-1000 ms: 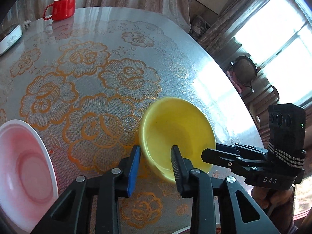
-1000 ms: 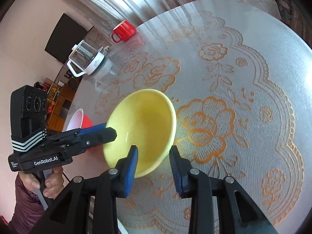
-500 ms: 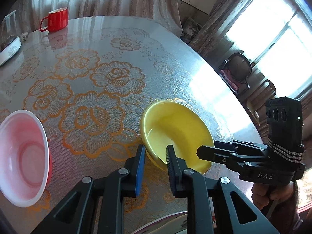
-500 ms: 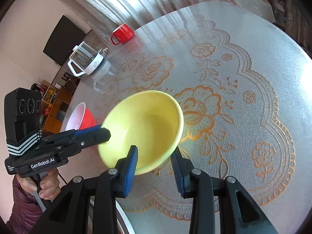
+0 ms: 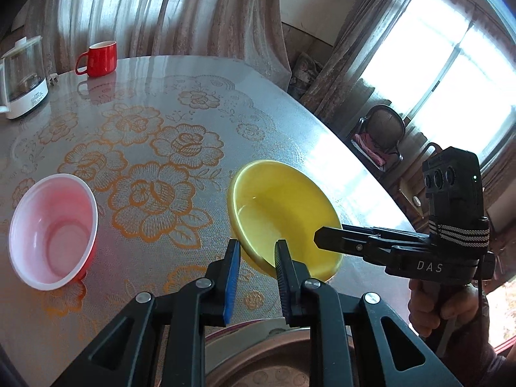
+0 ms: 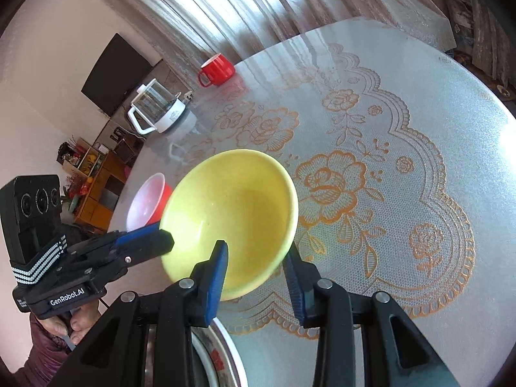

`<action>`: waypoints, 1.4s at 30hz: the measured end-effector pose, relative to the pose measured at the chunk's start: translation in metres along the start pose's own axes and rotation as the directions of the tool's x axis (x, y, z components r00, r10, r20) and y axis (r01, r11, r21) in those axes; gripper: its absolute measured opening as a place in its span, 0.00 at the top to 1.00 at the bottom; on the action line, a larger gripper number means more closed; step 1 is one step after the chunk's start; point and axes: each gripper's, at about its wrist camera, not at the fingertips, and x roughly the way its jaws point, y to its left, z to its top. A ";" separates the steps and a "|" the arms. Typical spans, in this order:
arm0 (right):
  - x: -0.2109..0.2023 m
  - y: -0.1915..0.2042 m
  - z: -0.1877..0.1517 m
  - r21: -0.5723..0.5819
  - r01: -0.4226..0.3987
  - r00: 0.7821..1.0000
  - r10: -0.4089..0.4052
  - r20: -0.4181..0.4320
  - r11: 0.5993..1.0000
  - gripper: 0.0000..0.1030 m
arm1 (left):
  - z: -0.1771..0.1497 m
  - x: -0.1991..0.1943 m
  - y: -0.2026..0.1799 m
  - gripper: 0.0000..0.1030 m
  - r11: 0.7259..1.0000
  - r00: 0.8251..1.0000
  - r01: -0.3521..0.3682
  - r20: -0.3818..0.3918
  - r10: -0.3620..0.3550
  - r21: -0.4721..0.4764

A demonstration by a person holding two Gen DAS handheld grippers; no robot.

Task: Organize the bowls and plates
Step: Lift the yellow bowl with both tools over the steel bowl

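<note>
A yellow bowl (image 5: 283, 213) hangs tilted above the flowered table, held from two sides. My left gripper (image 5: 256, 258) is shut on its near rim, one pad inside and one outside. My right gripper (image 6: 256, 258) is shut on the opposite rim of the yellow bowl (image 6: 232, 206), with its left pad inside the bowl. Each view shows the other gripper too: the right gripper (image 5: 322, 238) reaches in from the right, and the left gripper (image 6: 164, 238) reaches in from the left. A red bowl with a pale inside (image 5: 51, 232) (image 6: 145, 200) stands on the table to the left.
A metal dish with a red-patterned rim (image 5: 274, 354) (image 6: 209, 348) lies just below the grippers at the near table edge. A red mug (image 5: 100, 58) (image 6: 217, 69) and a glass kettle (image 5: 22, 77) (image 6: 158, 113) stand at the far side. A chair (image 5: 383, 129) stands by the window.
The left jaws narrowed onto the yellow bowl's rim. Both grippers then rose and pulled back with the bowl, which has lifted off the table; the dish below has come into view.
</note>
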 end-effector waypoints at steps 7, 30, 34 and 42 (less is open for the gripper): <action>-0.016 0.016 -0.009 -0.032 -0.016 1.000 0.017 0.021 0.999 0.65 | -0.015 -0.026 -0.008 0.79 1.000 0.998 0.006 0.059 -0.005 -0.023; -0.033 0.057 -0.059 -0.103 -0.099 0.995 0.101 0.014 0.990 0.65 | -0.081 -0.089 -0.030 0.79 0.996 0.975 -0.081 0.206 0.086 -0.033; -0.034 0.062 -0.069 -0.110 -0.112 0.994 0.113 0.008 0.988 0.65 | -0.089 -0.097 -0.033 0.79 0.995 0.969 -0.092 0.225 0.096 -0.030; -0.030 0.073 -0.083 -0.121 -0.140 0.990 0.140 -0.012 0.983 0.65 | -0.107 -0.107 -0.033 0.79 0.994 0.964 -0.103 0.243 0.109 -0.038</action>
